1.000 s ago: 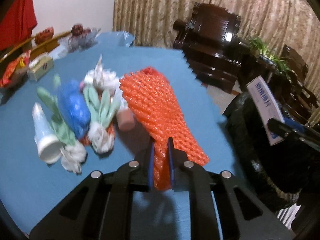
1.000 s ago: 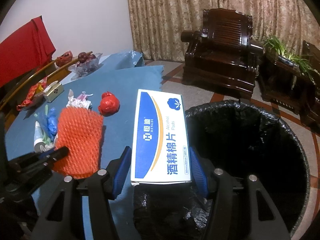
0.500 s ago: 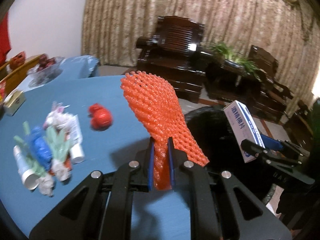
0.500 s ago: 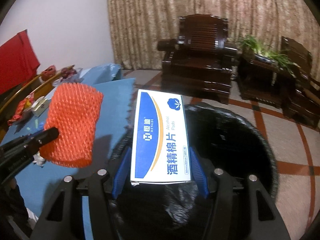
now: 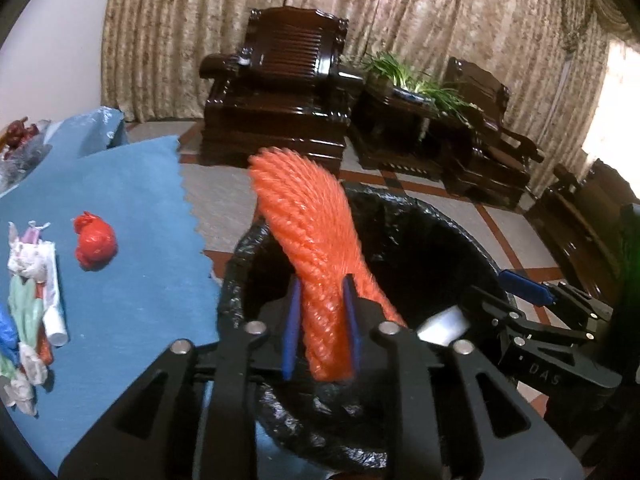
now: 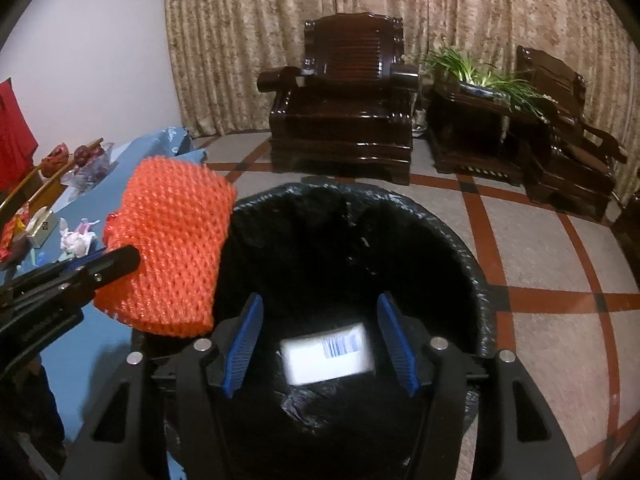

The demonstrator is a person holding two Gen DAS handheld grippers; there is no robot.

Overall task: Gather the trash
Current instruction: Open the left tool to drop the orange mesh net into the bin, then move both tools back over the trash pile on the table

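The left hand-held gripper (image 5: 319, 320) is opening over the bin (image 5: 460, 240), the orange net (image 5: 312, 232) between its jaws, apparently only brushing one pad; let it drop clear of the rim before pulling away. The right hand-held gripper (image 6: 320, 344) is opening too, nothing between its jaws; the white box (image 6: 328, 352) falls blurred into the bin, barcode showing, print unreadable. "DAS" is faintly legible on the right tool. Farther left, more trash (image 5: 94, 242) waits on the desk (image 5: 140, 288).
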